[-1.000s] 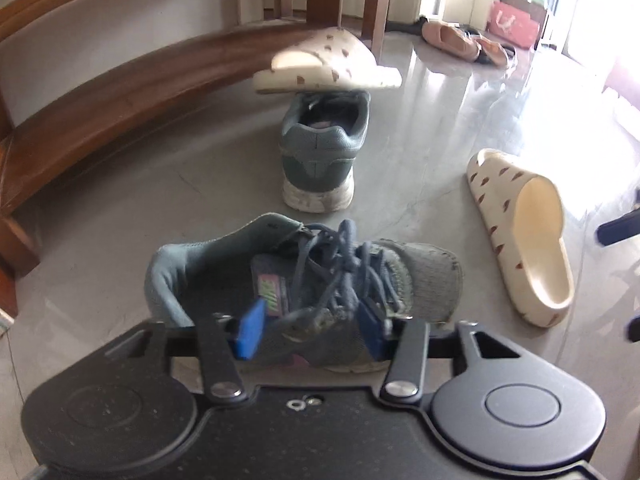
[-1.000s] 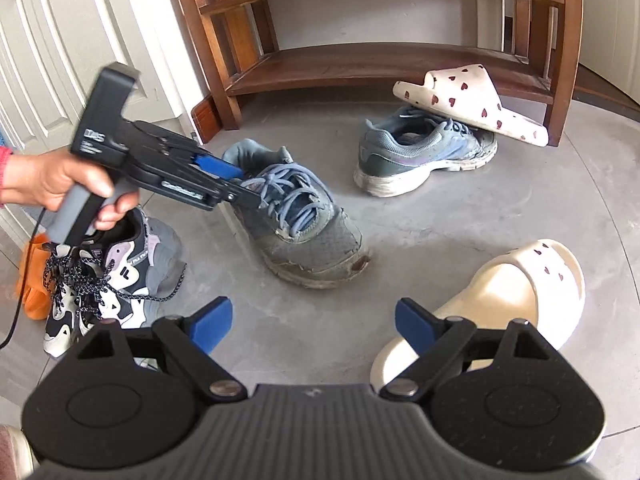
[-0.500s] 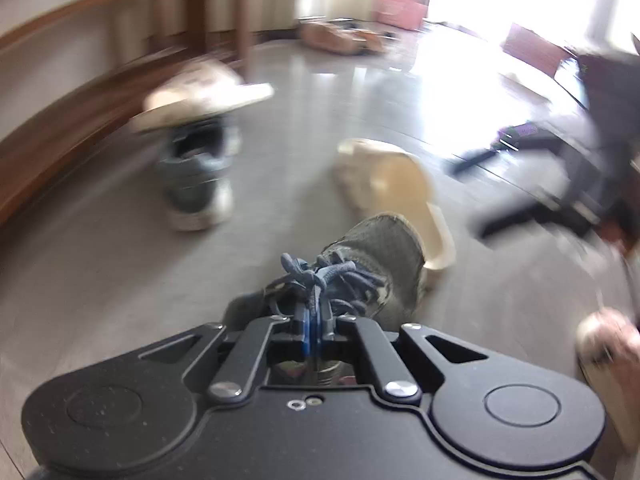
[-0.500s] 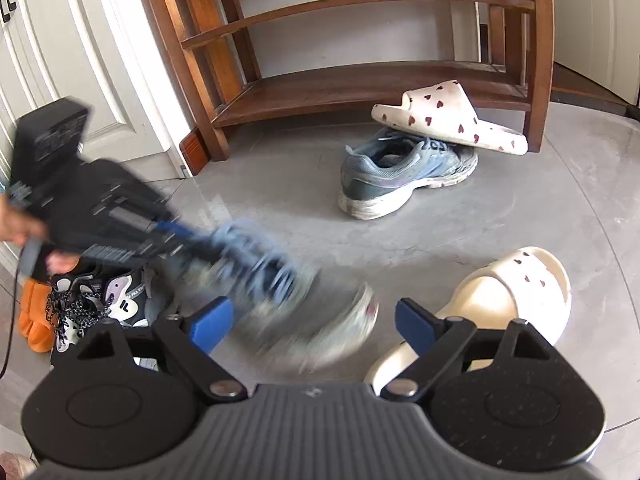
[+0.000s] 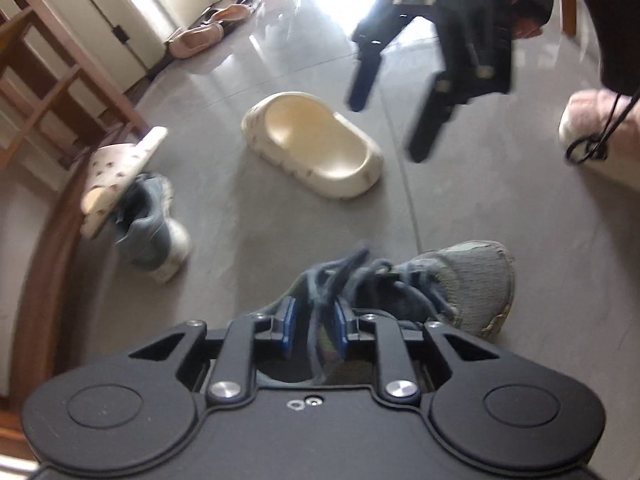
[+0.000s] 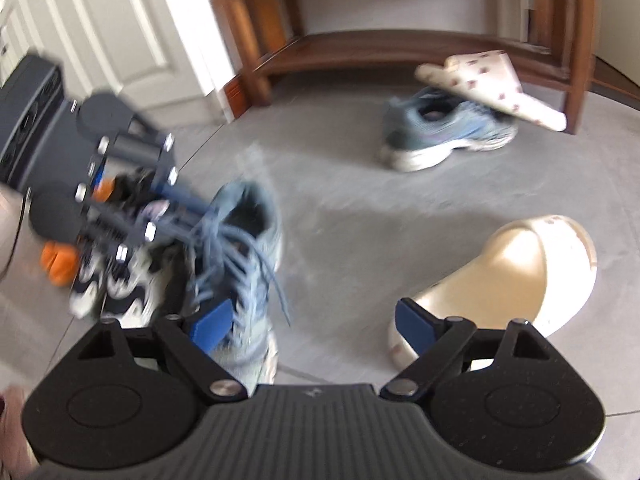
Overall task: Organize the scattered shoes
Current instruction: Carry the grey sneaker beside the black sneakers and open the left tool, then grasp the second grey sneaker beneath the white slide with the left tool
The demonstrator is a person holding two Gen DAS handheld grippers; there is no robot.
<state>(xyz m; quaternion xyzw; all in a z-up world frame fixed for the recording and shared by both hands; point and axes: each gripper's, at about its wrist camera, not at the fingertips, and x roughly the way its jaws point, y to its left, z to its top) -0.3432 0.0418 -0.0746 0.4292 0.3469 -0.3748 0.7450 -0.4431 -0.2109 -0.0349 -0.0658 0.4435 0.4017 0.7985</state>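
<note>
My left gripper (image 5: 312,328) is shut on the tongue and laces of a grey-blue sneaker (image 5: 452,280) and holds it off the floor; it also shows in the right wrist view (image 6: 240,248), hanging toe down. My right gripper (image 6: 312,326) is open and empty, seen too in the left wrist view (image 5: 392,120). The matching sneaker (image 6: 440,136) lies by the wooden shoe rack (image 6: 400,48) with a cream heart-print slide (image 6: 492,84) leaning on it. The other cream slide (image 5: 316,144) lies on the grey floor, also in the right wrist view (image 6: 520,272).
A black-and-white sneaker (image 6: 120,292) and an orange object (image 6: 60,264) lie at the left by white doors. Pink slippers (image 5: 204,32) sit far off near a doorway. A pink fuzzy slipper (image 5: 600,128) is at the right.
My left gripper closed on the sneaker, lifted it off the floor and swung it round. The right gripper stayed open and shifted slightly.
</note>
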